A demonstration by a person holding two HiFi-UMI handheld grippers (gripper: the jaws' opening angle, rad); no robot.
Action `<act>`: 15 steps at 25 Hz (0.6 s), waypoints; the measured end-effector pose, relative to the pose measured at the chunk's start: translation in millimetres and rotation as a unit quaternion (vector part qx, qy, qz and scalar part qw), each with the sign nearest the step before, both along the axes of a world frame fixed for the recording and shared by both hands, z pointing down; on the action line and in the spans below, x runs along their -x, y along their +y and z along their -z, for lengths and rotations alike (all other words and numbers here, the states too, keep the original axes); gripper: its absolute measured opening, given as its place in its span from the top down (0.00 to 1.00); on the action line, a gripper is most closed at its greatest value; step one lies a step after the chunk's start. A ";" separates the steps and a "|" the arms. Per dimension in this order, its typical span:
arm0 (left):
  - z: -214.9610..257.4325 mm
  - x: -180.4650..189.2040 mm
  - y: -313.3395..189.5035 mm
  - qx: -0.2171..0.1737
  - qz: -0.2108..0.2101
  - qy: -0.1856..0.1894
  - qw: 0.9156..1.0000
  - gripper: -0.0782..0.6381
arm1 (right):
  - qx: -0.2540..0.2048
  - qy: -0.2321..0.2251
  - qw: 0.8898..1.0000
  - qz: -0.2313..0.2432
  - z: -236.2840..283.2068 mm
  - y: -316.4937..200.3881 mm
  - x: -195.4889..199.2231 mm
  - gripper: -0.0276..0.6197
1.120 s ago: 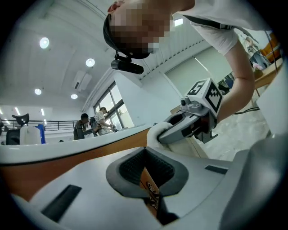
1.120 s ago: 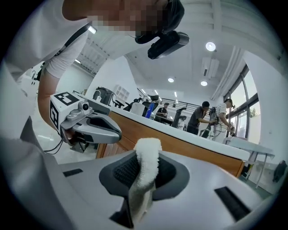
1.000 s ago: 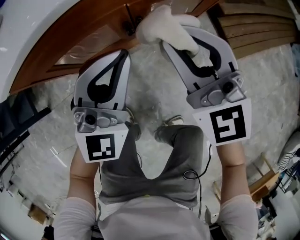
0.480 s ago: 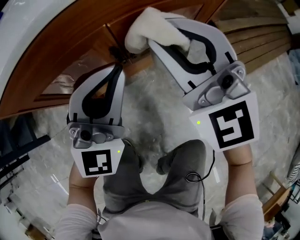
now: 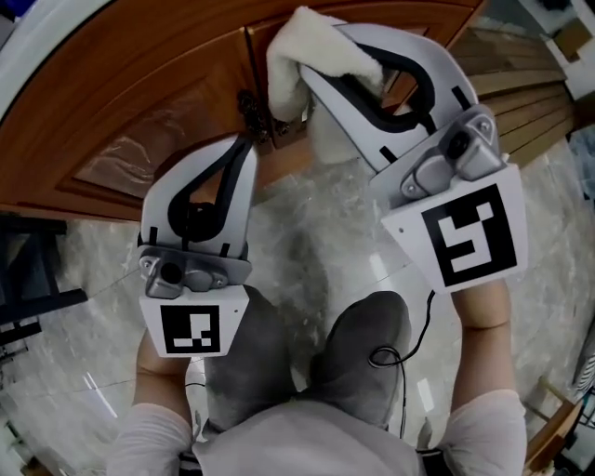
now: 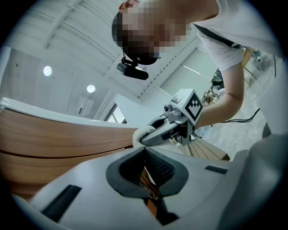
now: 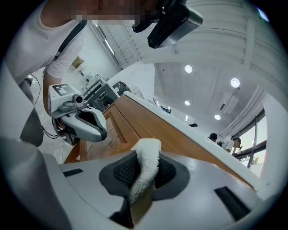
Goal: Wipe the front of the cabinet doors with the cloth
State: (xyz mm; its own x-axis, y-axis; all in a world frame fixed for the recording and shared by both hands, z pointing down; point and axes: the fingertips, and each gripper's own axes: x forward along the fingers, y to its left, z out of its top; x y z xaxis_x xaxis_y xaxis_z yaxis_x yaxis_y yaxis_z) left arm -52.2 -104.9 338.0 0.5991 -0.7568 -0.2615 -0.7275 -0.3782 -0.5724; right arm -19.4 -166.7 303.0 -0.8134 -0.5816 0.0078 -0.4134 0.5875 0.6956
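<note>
Two brown wooden cabinet doors (image 5: 139, 112) meet at a seam with dark ornate handles (image 5: 251, 107). My right gripper (image 5: 307, 79) is shut on a fluffy white cloth (image 5: 297, 51), and the cloth is pressed on the door front beside the handles. The right gripper view shows the cloth (image 7: 146, 166) pinched between the jaws, with the door (image 7: 121, 121) behind it. My left gripper (image 5: 246, 144) is shut with nothing in it, and its tip is just below the handles. Through its lower gap, in the left gripper view, I see a handle's ornament (image 6: 148, 188) and the wood (image 6: 54, 139).
A white countertop (image 5: 37, 28) overhangs the doors. Grey marble floor (image 5: 307, 251) lies below, with the person's grey-trousered legs (image 5: 363, 344) close to the cabinet. Wooden slats (image 5: 521, 74) lie to the right, and a dark frame (image 5: 28, 270) stands at the left.
Both grippers have closed in on the doors. The cloth has gone from the edge above the handles down onto the door front by the seam. The left gripper's tip now sits under the handles.
</note>
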 end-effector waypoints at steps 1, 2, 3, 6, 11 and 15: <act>-1.1 -0.2 0.0 -0.002 -0.001 0.001 1.000 0.87 | -0.004 0.000 1.000 0.000 0.2 0.4 0.0 0.84; -2.4 -0.7 0.1 -0.003 0.000 0.000 1.000 0.87 | -0.006 -0.001 1.000 0.002 0.4 0.6 0.1 0.84; -3.7 -1.4 0.4 -0.003 0.001 -0.001 1.000 0.87 | -0.006 -0.002 1.000 0.003 0.2 0.4 0.6 0.84; -6.6 -5.5 0.6 -0.003 0.002 -0.006 1.000 0.87 | -0.001 -0.001 1.000 0.005 -4.2 -2.0 1.5 0.84; -3.7 -6.4 0.9 -0.005 0.002 -0.001 1.000 0.87 | -0.024 0.016 1.000 -0.003 -3.4 -0.5 2.4 0.84; -8.5 -12.4 3.0 -0.008 0.003 -0.011 1.000 0.87 | -0.031 0.022 0.999 -0.003 -3.4 -1.0 2.9 0.84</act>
